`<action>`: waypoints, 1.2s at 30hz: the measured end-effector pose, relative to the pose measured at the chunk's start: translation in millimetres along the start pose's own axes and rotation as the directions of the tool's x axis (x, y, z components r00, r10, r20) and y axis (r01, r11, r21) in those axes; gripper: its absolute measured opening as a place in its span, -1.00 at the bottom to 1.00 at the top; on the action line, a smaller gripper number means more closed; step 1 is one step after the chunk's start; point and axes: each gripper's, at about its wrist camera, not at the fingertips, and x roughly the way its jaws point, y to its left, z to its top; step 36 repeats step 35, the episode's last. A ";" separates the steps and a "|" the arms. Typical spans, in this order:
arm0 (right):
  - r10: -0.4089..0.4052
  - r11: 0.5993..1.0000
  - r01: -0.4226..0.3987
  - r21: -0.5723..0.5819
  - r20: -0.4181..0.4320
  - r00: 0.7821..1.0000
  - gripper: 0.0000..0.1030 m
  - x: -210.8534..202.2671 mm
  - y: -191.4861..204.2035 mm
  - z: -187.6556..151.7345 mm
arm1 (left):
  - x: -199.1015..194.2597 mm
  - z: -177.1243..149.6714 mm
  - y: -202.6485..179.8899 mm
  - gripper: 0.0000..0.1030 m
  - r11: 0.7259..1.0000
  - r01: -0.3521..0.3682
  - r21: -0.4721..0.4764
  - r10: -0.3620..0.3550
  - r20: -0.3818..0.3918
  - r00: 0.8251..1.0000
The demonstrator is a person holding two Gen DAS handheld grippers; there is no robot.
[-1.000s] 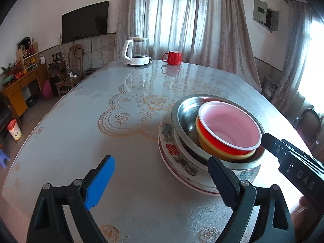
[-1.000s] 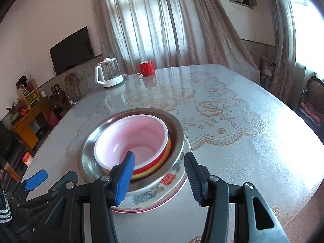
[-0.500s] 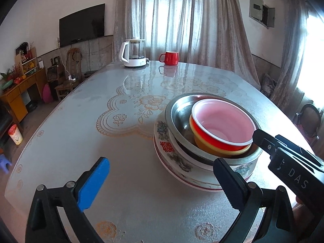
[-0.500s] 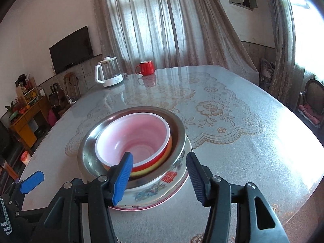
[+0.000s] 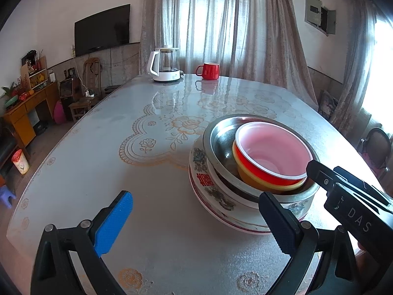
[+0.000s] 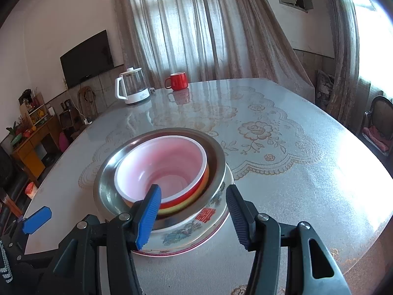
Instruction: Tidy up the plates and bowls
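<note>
Table (image 6: 307, 162) w/ glass top carries the whole nested stack near its front edge, kettle (image 6: 132, 88) and red mug (image 6: 178, 81) well apart at the far end. Stack, biggest down: floral plate (image 5: 221, 217) at the bottom, floral ceramic bowl (image 6: 196, 226) on it, steel bowl (image 6: 108, 184) inside that, then yellow bowl (image 5: 255, 179), red bowl w/ pink inside (image 6: 167, 169) on top. Stack is round, so no long axis to line up on; approach angle is free. Key relation: right gripper (image 6: 194, 211) is the nearer one, stack dead ahead, its blue pad over the red bowl's near rim and the black pad just outside the ceramic bowl's wall, jaws about half open, pads pressing on nothing. Left gripper (image 5: 196, 221) sits to the stack's left, jaws at full width, only the right finger just beside the plate edge, nothing between the fingers but bare table. Likely any lift or nudge falls to the right hand. Hard to tell: whether the blue pad touches the rim or hovers above it; near side of the stack is hidden behind the fingers in both views; plate count under the ceramic bowl unclear, maybe more than one.
</note>
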 end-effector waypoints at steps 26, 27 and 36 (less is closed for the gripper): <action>0.008 1.000 -0.008 0.006 -0.008 1.000 0.08 1.7 -1.1 0.3 | -1.0 2.2 0.4 0.99 0.999 -0.046 0.004 0.046 0.019 0.999; 0.008 1.000 -0.008 0.006 -0.008 1.000 0.08 1.8 -1.3 0.7 | -1.6 2.0 0.5 0.99 0.999 -0.053 0.004 0.053 0.021 0.998; 0.016 1.000 -0.016 -0.008 -0.010 1.000 0.08 1.4 -1.0 2.5 | -1.5 3.5 4.2 0.99 0.998 -0.053 -0.016 0.053 0.020 0.998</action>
